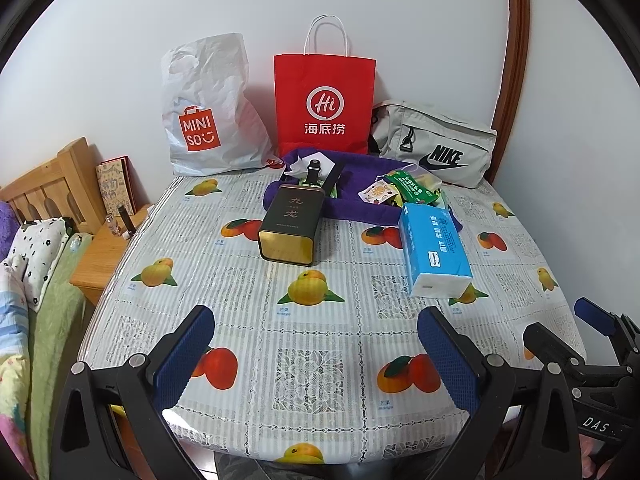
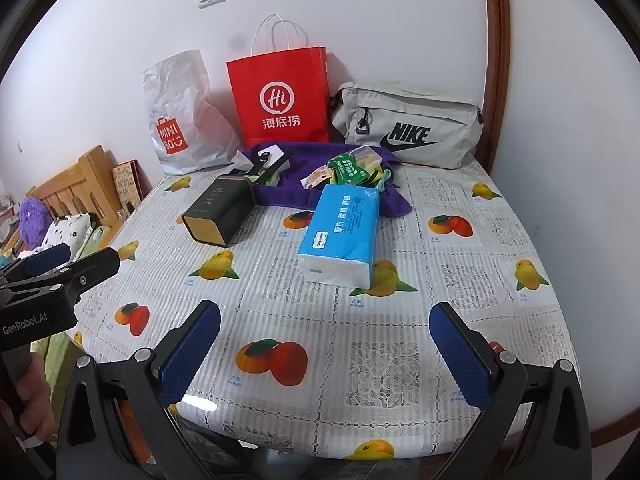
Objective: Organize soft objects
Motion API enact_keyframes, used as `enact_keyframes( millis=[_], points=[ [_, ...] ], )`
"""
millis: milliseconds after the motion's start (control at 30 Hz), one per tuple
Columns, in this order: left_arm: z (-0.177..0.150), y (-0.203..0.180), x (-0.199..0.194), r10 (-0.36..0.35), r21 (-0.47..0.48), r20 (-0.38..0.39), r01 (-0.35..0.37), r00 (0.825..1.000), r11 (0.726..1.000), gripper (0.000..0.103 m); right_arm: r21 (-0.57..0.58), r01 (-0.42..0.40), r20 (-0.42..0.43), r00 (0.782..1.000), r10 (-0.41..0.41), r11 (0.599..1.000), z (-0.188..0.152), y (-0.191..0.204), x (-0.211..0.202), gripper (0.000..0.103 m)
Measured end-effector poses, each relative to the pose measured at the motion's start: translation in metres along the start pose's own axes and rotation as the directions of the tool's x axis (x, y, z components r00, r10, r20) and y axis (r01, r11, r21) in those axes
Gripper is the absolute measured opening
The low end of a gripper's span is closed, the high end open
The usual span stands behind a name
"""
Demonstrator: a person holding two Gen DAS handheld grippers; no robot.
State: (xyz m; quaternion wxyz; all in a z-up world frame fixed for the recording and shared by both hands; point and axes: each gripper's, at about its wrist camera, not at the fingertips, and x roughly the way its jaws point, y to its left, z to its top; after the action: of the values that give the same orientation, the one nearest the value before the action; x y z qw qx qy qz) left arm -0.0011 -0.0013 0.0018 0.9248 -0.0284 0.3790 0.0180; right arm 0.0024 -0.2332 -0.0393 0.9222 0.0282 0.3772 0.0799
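A blue tissue pack (image 1: 436, 250) (image 2: 342, 236) lies on the fruit-print table, its far end on a purple cloth (image 1: 356, 196) (image 2: 320, 192). The cloth holds green snack packets (image 1: 416, 184) (image 2: 352, 170) and a black-and-white item. A dark tin box (image 1: 290, 226) (image 2: 220, 212) lies on its side to the left. My left gripper (image 1: 316, 354) hovers open over the table's near edge, empty. My right gripper (image 2: 324, 354) is open too, empty, a short way before the tissue pack; it shows in the left wrist view at far right (image 1: 568, 328).
Against the wall stand a white Miniso bag (image 1: 204, 112) (image 2: 180, 120), a red paper bag (image 1: 324, 104) (image 2: 282, 100) and a grey Nike pouch (image 1: 436, 144) (image 2: 404, 124). A bed with a wooden headboard (image 1: 48, 184) and a nightstand (image 1: 104, 256) sit left of the table.
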Motion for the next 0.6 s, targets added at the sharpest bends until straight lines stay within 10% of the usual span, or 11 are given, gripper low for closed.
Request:
enact_keyframes(
  millis=[600],
  points=[
    [0.0002, -0.0013, -0.0002, 0.001, 0.000, -0.002, -0.001, 1.000, 1.000, 0.102, -0.003, -0.001, 0.004, 1.000, 0.001, 1.000, 0.0007, -0.0016, -0.0010, 0.103]
  ],
)
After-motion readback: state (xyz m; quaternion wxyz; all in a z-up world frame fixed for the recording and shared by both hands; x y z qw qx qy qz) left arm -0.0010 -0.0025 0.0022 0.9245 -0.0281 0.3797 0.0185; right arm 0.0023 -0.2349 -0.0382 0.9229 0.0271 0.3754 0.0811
